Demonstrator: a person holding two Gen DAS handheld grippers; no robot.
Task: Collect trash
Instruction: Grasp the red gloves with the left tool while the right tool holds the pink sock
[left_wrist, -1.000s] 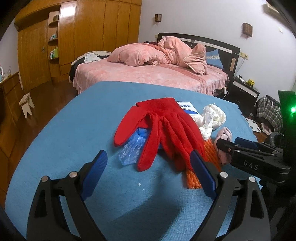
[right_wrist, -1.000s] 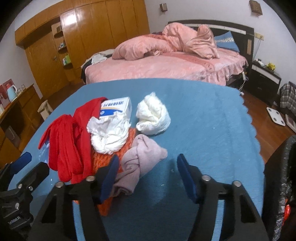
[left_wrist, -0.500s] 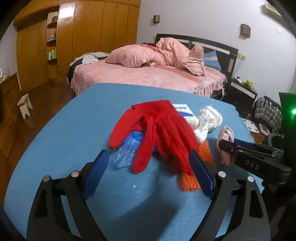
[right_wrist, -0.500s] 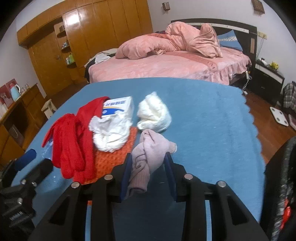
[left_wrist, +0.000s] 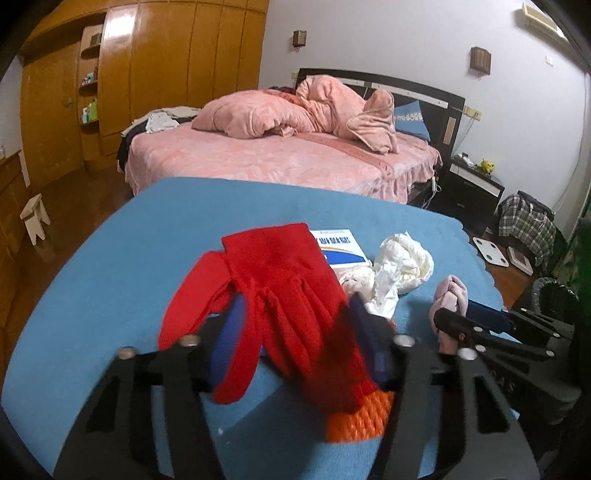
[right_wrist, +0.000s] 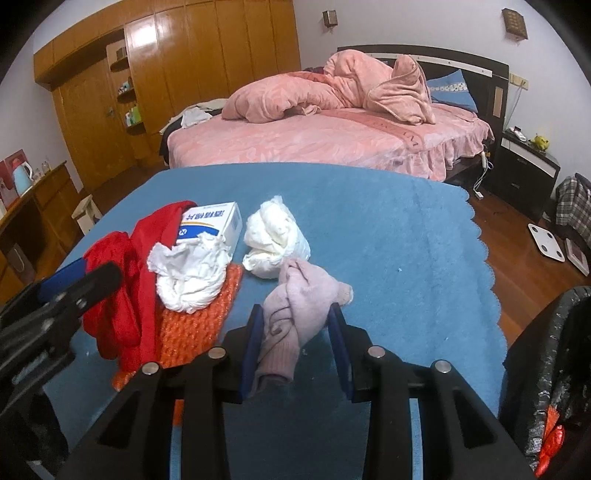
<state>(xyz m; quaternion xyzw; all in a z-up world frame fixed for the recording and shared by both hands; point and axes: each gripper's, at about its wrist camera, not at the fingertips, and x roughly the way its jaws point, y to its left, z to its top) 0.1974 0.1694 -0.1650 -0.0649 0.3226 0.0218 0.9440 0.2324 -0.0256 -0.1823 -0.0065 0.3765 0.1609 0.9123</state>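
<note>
A red glove (left_wrist: 273, 273) lies on the blue tablecloth (left_wrist: 122, 266), over an orange mesh (left_wrist: 358, 417). My left gripper (left_wrist: 299, 325) straddles the glove's fingers and its jaws are closing, both pads against the fabric. The glove's thumb hangs outside the left pad. My right gripper (right_wrist: 295, 332) is shut on a pale pink sock (right_wrist: 303, 291), whose toe sticks up between the pads. Beside it lie a crumpled white tissue (right_wrist: 188, 273), a white wad (right_wrist: 275, 240) and a white-and-blue box (right_wrist: 210, 221).
A bin lined with a black bag (right_wrist: 546, 350) stands off the table's right edge, with something red inside. A bed with pink covers (right_wrist: 332, 136) fills the room behind the table. Wooden wardrobes (right_wrist: 147, 85) line the left wall.
My left gripper moved forward over the red glove and its jaws closed in around the glove's fingers. My right gripper closed on the pink sock half a second ago and has held still since.
</note>
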